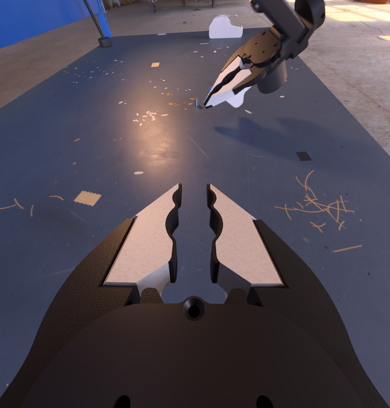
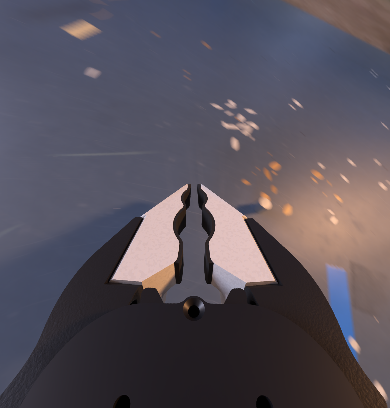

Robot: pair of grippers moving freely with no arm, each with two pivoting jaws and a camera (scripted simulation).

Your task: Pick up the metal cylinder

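Note:
The metal cylinder [image 1: 196,101] is small, grey and upright on the dark grey table [image 1: 57,136], far ahead in the left wrist view. My right gripper [image 1: 207,106] comes down from the upper right. Its tips are just right of the cylinder, with nothing between its fingers. In the blurred right wrist view, the right gripper [image 2: 194,186] has only a thin slit between its tips, and the cylinder does not show. My left gripper [image 1: 194,186] is open and empty, low over the near table, well short of the cylinder.
A white lump [image 1: 225,27] stands at the table's far end, and a white piece [image 1: 238,99] lies behind the right gripper. A grey leg foot [image 1: 104,42] of a blue frame stands at the far left. Chips, tape pieces [image 1: 87,198] and wood shavings [image 1: 317,205] litter the table.

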